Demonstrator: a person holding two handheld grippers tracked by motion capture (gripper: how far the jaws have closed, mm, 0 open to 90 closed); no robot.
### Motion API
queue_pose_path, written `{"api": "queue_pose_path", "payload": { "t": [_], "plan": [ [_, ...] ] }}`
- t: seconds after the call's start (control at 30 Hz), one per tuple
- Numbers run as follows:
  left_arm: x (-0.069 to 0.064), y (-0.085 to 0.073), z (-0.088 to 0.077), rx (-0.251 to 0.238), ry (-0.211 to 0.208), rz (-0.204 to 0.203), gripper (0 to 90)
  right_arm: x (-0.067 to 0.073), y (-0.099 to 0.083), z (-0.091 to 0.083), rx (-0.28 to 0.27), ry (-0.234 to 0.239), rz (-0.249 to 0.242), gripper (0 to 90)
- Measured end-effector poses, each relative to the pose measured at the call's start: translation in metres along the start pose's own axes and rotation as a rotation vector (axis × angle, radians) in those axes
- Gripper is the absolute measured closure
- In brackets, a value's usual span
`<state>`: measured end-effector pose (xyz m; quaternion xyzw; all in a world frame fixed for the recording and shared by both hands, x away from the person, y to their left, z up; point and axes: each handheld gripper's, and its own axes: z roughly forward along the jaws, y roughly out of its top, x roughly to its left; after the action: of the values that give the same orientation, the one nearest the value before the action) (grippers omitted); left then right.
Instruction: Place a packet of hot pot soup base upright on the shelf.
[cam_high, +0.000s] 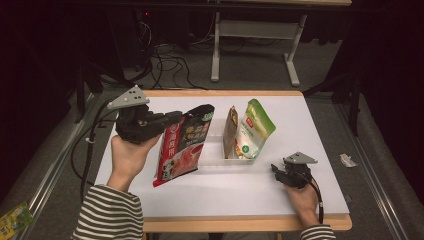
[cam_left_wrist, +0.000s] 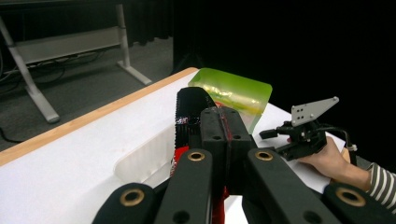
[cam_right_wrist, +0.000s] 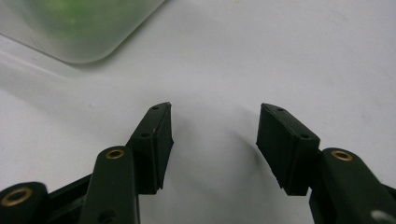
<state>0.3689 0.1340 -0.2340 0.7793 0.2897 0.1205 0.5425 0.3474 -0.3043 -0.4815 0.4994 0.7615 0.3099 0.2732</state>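
Three snack bags: the left gripper (cam_high: 172, 120) clamps the red-and-black bag (cam_high: 182, 147) above the table (cam_high: 225, 192), two stand in one clear bin (cam_high: 212, 156). The right gripper (cam_high: 278, 169) rests open-jawed, empty.

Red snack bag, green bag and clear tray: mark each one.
Red snack bag (cam_high: 181, 150), high view, middle of its printed front.
Green bag (cam_high: 255, 129), high view, centre of its face.
Clear tray (cam_high: 212, 159), high view, bare near rim.
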Motion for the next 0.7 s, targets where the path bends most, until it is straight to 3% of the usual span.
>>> {"api": "queue_pose_path", "payload": {
  "t": [0.7],
  "plan": [
    [0.009, 0.035, 0.035, -0.022, 0.004, -0.006, 90.0, 0.0, 0.0, 0.0, -0.001, -0.002, -0.001, 45.9]
  ]
}}
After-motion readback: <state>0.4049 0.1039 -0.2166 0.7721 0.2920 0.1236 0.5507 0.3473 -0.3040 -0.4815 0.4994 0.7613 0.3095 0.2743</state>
